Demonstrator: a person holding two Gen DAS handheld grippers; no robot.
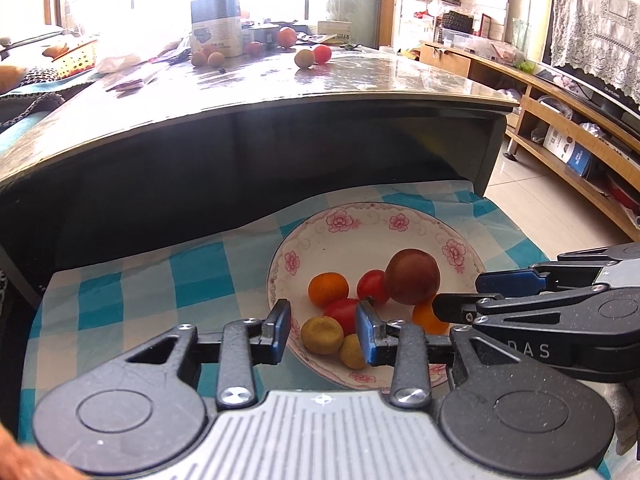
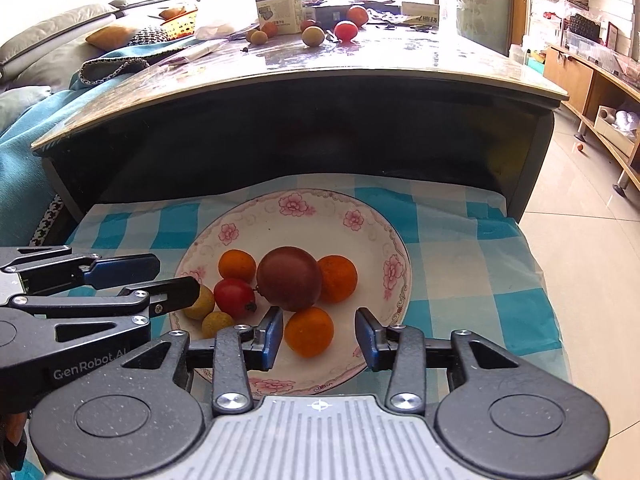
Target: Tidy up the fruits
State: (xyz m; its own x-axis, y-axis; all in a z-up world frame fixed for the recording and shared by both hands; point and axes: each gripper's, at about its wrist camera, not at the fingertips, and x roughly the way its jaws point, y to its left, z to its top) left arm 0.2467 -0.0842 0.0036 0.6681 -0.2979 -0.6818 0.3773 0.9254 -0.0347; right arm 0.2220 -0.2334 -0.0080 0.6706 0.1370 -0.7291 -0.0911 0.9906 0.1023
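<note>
A white plate with pink flowers [image 1: 340, 222] [image 2: 296, 205] sits on a blue checked cloth and holds several fruits: a dark brown plum [image 1: 412, 276] [image 2: 289, 278], oranges [image 1: 328, 289] [image 2: 309, 331], red tomatoes [image 1: 372, 286] [image 2: 234, 297] and small yellow fruits [image 1: 322, 335] [image 2: 216, 323]. My left gripper [image 1: 323, 332] is open above the plate's near left rim, with a yellow fruit and a tomatoes between its fingers. My right gripper [image 2: 318, 336] is open around an orange at the plate's near edge. Each gripper shows from the side in the other's view [image 1: 460, 294] [image 2: 176, 276].
A glass-topped table [image 1: 280, 92] [image 2: 360, 68] stands behind the plate. On it lie more fruits [image 1: 313, 56] [image 2: 345, 30], a box [image 1: 216, 24] [image 2: 278, 2] and clutter. A wooden TV shelf [image 1: 560, 128] runs along the right; a sofa with cushions [image 2: 60, 40] is left.
</note>
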